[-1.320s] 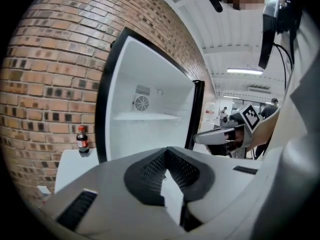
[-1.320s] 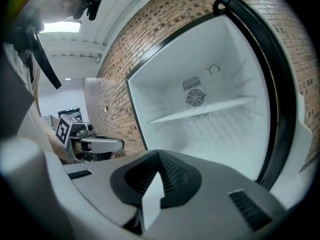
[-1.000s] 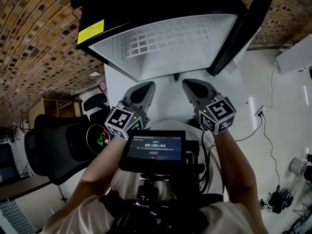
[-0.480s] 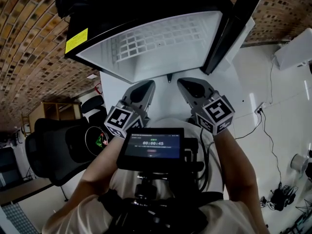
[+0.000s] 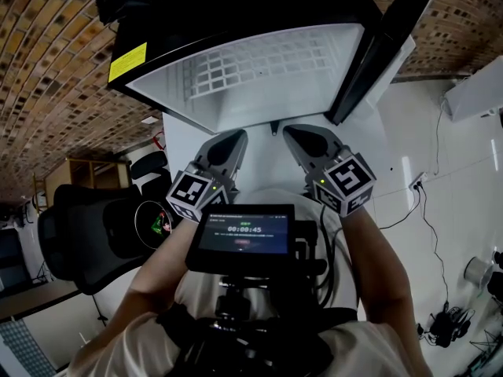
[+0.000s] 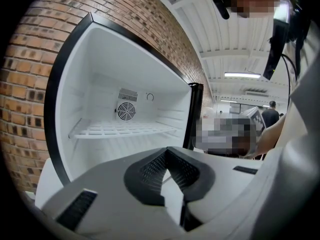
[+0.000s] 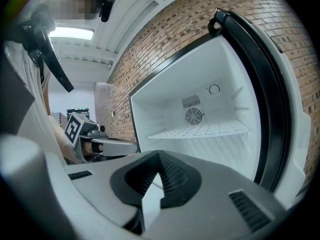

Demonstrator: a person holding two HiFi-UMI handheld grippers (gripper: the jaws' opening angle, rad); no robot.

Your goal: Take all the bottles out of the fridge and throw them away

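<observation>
Fridge (image 5: pixel 236 10) is black on the outside and round the door frame, plain white inside, with a white wire shelf (image 5: pixel 259 65) in a grid pattern and a yellow sticker (image 5: pixel 128 61) on the black top. The brick wall (image 5: pixel 47 93) is brown-red with pale mortar lines. The left gripper (image 5: pixel 234 137) and right gripper (image 5: pixel 294 132) are both light grey with black ribbed pads (image 6: pixel 152 171), and each carries a cube (image 5: pixel 192 196) of black-and-white square markers. The screen (image 5: pixel 242 238) is dark with white digits and a small red spot. Chair (image 5: pixel 86 242) is black, floor (image 5: pixel 440 171) pale white.
</observation>
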